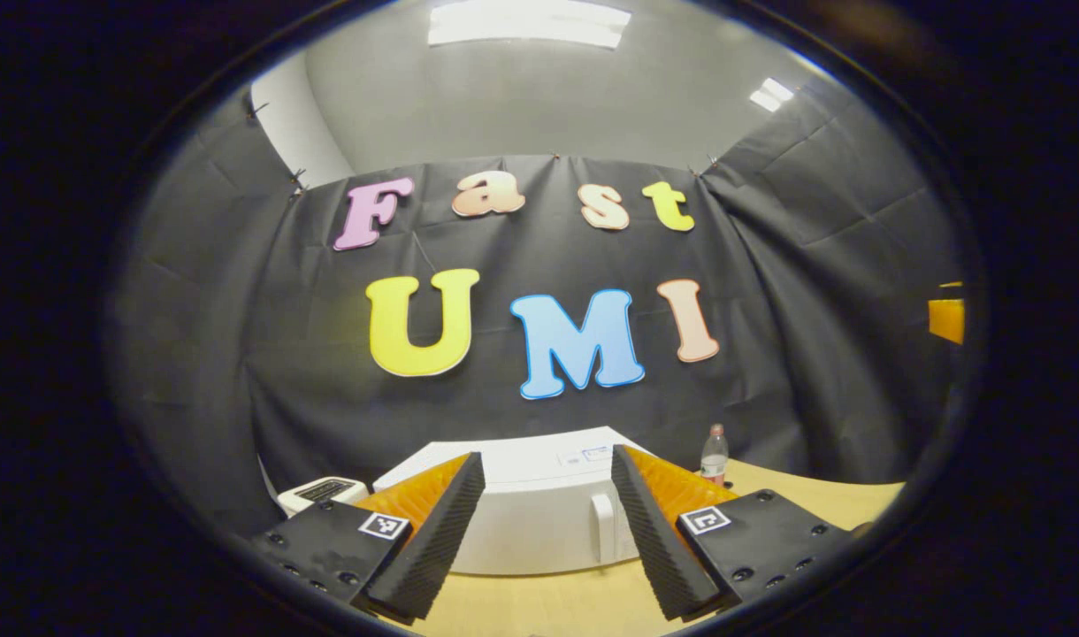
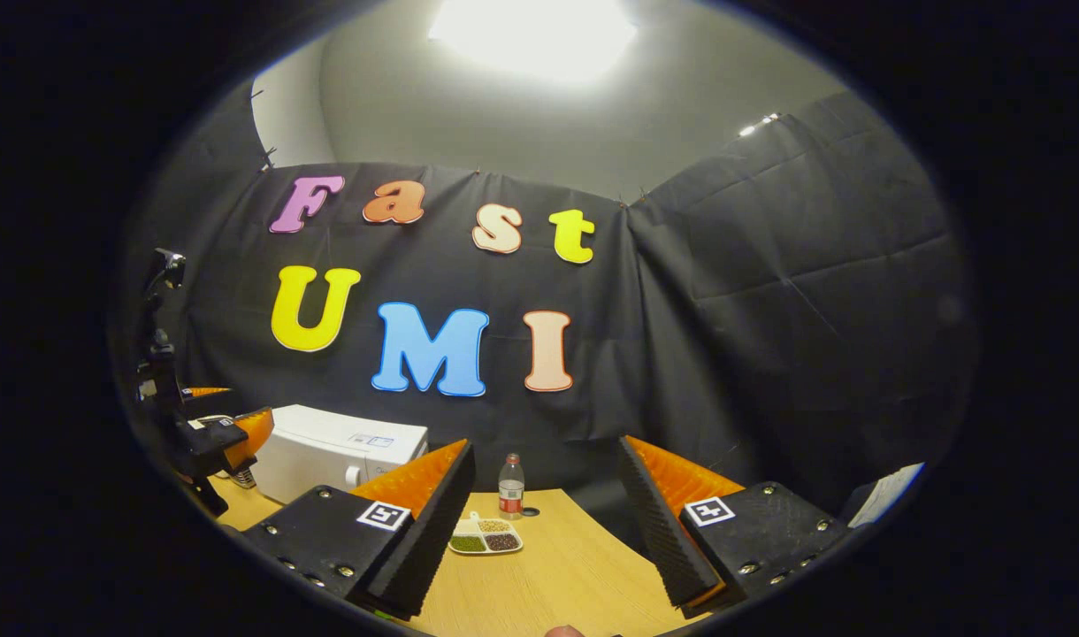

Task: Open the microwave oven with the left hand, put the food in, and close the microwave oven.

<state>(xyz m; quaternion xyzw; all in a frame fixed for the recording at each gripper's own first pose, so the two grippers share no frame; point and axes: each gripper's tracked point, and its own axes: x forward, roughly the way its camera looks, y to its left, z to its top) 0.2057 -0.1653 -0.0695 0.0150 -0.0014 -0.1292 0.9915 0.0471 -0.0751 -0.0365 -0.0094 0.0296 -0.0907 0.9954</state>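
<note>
wooden table (image 2: 557, 566) holds closed microwave (image 1: 539, 513); both tools open.

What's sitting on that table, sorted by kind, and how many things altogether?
Microwave: 1
Bottle: 1
Food tray: 1
Small white device beside the microwave: 1
Total: 4
</note>
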